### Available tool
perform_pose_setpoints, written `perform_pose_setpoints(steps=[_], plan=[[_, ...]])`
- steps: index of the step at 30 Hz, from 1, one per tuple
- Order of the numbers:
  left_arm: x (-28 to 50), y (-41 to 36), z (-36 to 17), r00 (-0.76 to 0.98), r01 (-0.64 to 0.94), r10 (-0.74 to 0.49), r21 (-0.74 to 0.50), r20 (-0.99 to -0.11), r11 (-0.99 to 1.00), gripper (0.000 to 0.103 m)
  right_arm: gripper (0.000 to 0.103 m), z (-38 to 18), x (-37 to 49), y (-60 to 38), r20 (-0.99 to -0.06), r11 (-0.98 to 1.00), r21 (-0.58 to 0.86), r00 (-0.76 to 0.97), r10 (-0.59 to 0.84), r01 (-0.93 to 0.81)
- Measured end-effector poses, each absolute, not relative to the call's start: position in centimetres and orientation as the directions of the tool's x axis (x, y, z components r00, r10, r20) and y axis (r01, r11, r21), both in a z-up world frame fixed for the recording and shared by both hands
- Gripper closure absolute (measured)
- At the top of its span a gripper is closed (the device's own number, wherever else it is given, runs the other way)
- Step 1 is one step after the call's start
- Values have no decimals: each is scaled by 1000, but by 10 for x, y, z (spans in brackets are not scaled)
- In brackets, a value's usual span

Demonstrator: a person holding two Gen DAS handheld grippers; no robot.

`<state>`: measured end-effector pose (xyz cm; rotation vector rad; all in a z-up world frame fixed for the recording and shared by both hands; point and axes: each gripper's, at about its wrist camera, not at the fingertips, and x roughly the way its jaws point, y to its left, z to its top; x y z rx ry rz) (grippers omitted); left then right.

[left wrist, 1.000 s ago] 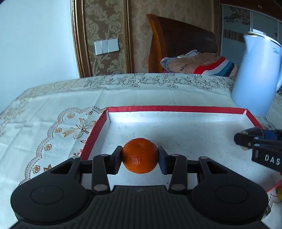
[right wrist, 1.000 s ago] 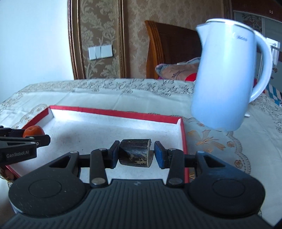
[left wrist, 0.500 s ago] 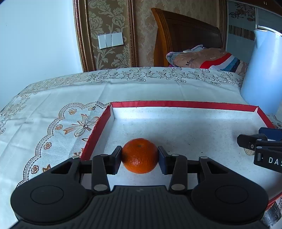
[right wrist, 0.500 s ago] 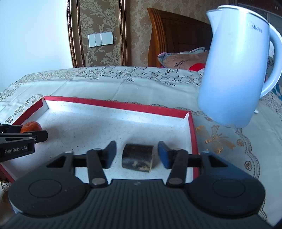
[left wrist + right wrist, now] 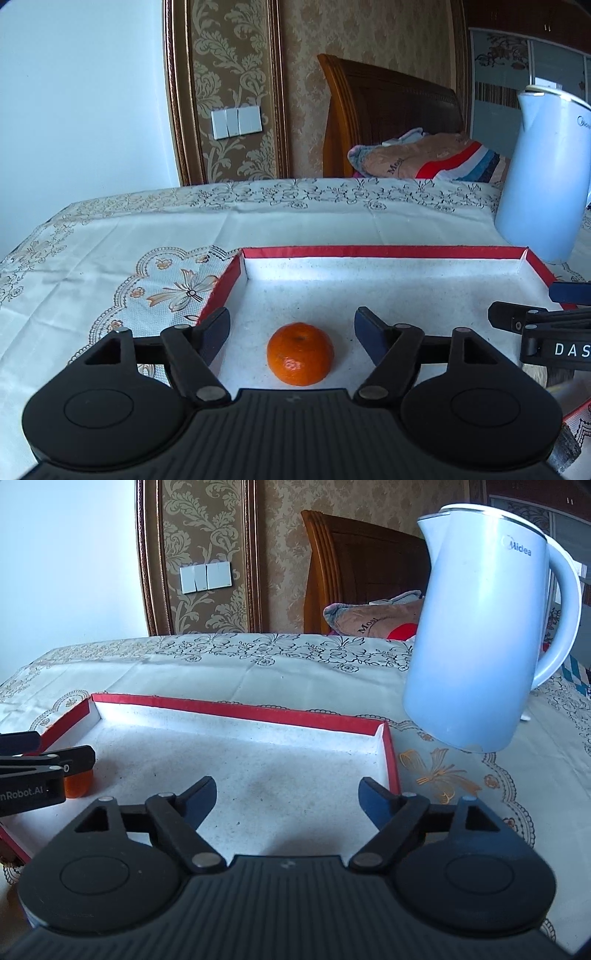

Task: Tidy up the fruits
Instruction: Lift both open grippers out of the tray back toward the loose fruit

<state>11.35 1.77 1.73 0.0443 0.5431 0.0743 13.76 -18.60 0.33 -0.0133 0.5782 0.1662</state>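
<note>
We're looking pretty far along here: the orange point(image 5: 300, 353) is sitting loose in the red-rimmed tray point(image 5: 384, 252) between the wide-open left gripper point(image 5: 291, 328), the right gripper point(image 5: 287, 794) is also gaping wide and holding nothing, and we can't tell what fruit's left.

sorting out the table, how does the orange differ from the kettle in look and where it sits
The orange is small, round and bright orange; the kettle is tall, pale blue and has a handle. The orange lies inside the red-rimmed tray; the kettle stands outside it, on the tablecloth. No gripper holds either.
</note>
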Motion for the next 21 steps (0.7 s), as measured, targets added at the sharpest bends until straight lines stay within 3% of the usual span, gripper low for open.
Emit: perform_pose_setpoints(steps=[7, 21], plan=[[94, 21, 16, 870, -63, 97, 86, -483, 994, 27, 14, 7, 125, -197, -507, 987, 68, 847, 159, -144], [43, 31, 14, 887, -52, 48, 4, -460, 999, 26, 5, 5, 93, -204, -476, 984, 97, 861, 178, -150]])
